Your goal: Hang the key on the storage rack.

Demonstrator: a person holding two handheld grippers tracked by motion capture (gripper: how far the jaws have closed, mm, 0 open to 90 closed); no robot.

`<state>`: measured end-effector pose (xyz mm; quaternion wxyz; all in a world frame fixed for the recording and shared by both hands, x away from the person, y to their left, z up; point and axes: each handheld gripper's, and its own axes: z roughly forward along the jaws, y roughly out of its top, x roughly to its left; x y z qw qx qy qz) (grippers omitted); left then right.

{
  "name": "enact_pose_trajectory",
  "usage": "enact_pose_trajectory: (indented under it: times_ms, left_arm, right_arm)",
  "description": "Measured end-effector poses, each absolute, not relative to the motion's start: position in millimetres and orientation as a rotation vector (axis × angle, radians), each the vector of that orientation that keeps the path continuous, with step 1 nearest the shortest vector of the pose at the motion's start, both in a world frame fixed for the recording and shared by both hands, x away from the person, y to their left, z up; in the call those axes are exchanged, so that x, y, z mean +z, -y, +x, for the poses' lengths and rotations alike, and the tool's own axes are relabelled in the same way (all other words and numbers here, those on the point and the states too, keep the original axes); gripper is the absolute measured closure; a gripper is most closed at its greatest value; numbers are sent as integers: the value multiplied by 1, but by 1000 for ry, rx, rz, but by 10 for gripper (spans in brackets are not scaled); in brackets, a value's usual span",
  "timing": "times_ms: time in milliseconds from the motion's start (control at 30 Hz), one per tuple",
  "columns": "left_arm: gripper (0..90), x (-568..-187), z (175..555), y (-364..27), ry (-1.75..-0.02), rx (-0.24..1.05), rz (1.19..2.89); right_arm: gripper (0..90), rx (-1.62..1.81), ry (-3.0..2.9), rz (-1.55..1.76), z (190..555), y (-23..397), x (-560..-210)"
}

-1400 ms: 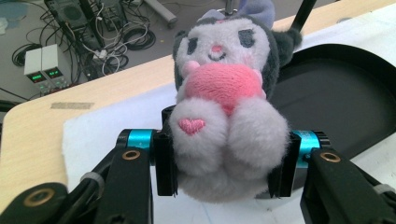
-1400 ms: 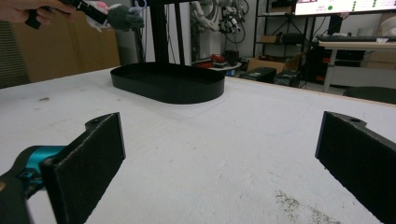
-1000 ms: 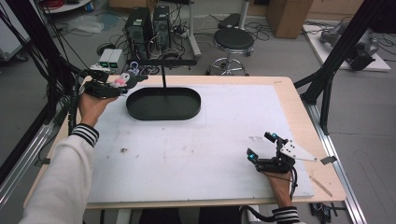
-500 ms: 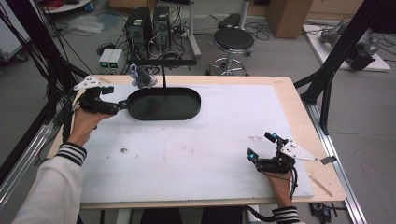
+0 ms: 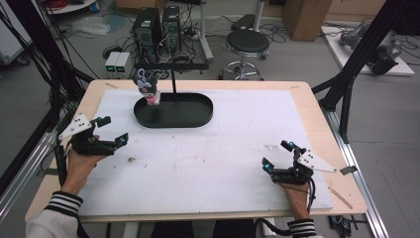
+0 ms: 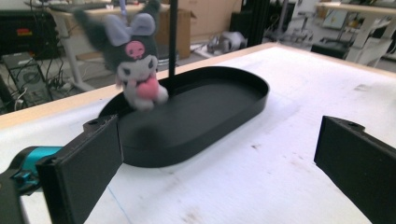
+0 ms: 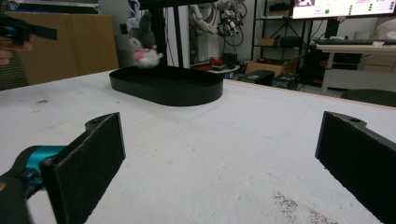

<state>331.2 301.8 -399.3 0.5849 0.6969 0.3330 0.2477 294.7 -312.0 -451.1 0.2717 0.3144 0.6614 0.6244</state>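
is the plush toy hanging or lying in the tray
Hanging: the plush toy dangles from the stand's crossbar, over the left end of the black tray.

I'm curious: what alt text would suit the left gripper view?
A small plush toy with dark ears and a pink heart hangs over one end of a black oval tray on a white tabletop. The left tongs stand wide open in the foreground, holding nothing.

Your left gripper now sits back from the black tray, jaws wide and empty, and the plush toy it held hangs from the stand over the tray's left end.
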Motion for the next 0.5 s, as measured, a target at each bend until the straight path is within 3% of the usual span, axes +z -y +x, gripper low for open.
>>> enact_pose_trajectory:
  times_ms: [500]
  left_arm:
    - [17,-445,272,-302,-699,673,1503]
  right_arm:
    - [4,1674,-1783,854,293,311,-451]
